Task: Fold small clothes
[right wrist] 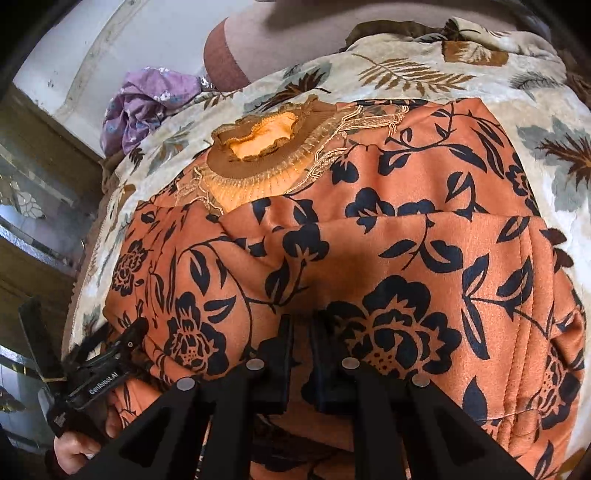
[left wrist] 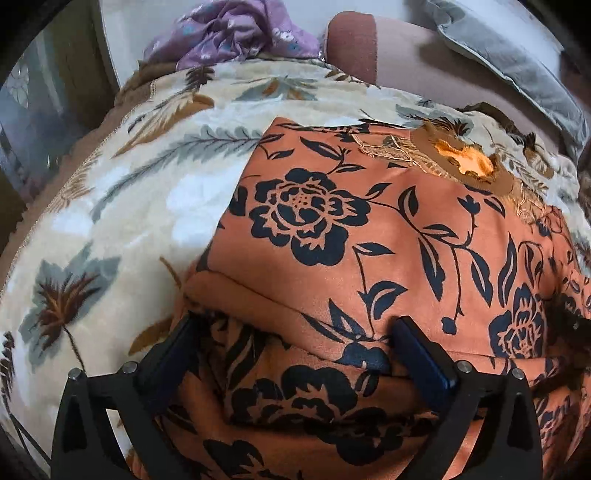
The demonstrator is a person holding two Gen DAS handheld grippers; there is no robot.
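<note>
An orange garment with black flowers (left wrist: pixel 332 229) lies on a cream floral blanket (left wrist: pixel 122 192), its brown lace collar (left wrist: pixel 469 158) at the far side. Its near part is folded up over itself. My left gripper (left wrist: pixel 295 325) is open, its fingers straddling the folded near edge. In the right wrist view the same garment (right wrist: pixel 369 240) fills the middle, collar (right wrist: pixel 258 147) at the far left. My right gripper (right wrist: pixel 301 325) is shut on a fold of the garment. The left gripper (right wrist: pixel 110 350) shows at the left edge there, held by a hand.
A crumpled purple floral cloth (left wrist: pixel 236 33) lies at the far end of the blanket, also in the right wrist view (right wrist: pixel 147 107). A grey pillow (left wrist: pixel 517 62) lies at the back right. A brown cushion (left wrist: pixel 354 44) stands behind. Wooden furniture (right wrist: pixel 44 221) is on the left.
</note>
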